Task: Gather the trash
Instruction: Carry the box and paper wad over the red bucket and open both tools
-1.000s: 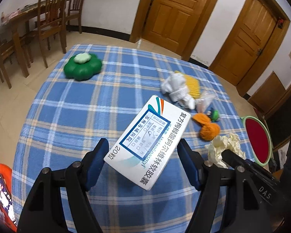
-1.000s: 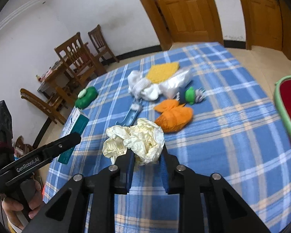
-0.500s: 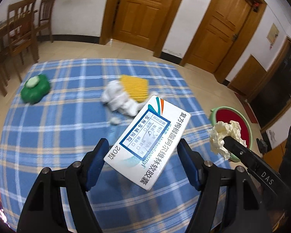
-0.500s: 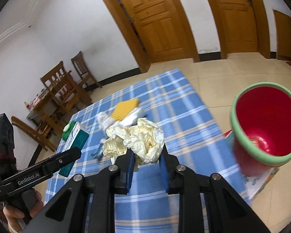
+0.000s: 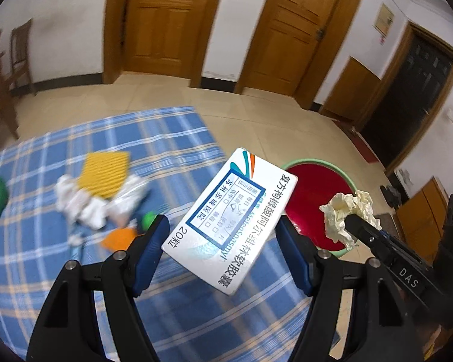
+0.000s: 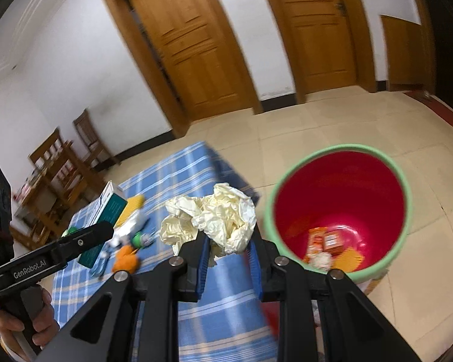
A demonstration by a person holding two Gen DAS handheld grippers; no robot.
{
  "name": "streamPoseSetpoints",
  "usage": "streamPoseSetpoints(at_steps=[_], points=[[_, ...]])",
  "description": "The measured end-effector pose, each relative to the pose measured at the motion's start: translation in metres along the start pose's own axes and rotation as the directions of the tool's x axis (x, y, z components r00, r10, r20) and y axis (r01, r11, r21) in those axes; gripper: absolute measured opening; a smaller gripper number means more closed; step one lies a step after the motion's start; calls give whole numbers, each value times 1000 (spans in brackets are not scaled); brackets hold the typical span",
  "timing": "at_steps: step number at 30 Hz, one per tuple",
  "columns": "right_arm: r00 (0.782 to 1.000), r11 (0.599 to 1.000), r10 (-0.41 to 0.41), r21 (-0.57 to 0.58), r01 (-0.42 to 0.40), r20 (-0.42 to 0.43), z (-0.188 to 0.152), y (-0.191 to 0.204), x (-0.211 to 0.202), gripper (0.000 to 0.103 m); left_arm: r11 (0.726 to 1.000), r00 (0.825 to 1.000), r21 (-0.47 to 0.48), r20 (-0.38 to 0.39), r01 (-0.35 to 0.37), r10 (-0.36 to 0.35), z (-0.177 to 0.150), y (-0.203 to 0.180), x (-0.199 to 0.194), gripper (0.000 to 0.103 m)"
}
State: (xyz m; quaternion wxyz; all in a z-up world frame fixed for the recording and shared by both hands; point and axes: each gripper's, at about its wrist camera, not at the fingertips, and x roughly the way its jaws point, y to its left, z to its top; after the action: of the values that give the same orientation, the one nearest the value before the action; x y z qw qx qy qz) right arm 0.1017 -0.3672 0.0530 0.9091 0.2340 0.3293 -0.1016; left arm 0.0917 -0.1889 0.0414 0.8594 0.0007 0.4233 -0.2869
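Tabletop (image 5: 60,274), blue plaid cloth: seen below and behind both sets of jaws.
Bin (image 6: 407,217), red inside, green rim: stood on the floor ahead-right of the right jaws.
Medicine box (image 5: 229,220): clamped between widely spread left gripper (image 5: 222,242) jaws.
Crumpled paper (image 6: 214,220): pinched in narrowly set right gripper (image 6: 228,249) jaws.

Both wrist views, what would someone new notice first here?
Probably the white medicine box clamped crosswise in the left gripper and the crumpled cream paper pinched in the right gripper, both held up over the blue plaid tablecloth. Next, the red bin with a green rim on the floor beside the table, some wrappers already at its bottom.
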Motion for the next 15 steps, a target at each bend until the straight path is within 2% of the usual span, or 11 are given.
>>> streamPoseSetpoints(at_steps=[7,15], points=[[996,989,-89,117,86,23,2,-60,0,26,996,999,84,-32,38,-35,13,-46,40,72],[984,967,-175,185,174,-7,-3,-112,13,27,986,994,147,-85,79,-67,14,-86,90,72]])
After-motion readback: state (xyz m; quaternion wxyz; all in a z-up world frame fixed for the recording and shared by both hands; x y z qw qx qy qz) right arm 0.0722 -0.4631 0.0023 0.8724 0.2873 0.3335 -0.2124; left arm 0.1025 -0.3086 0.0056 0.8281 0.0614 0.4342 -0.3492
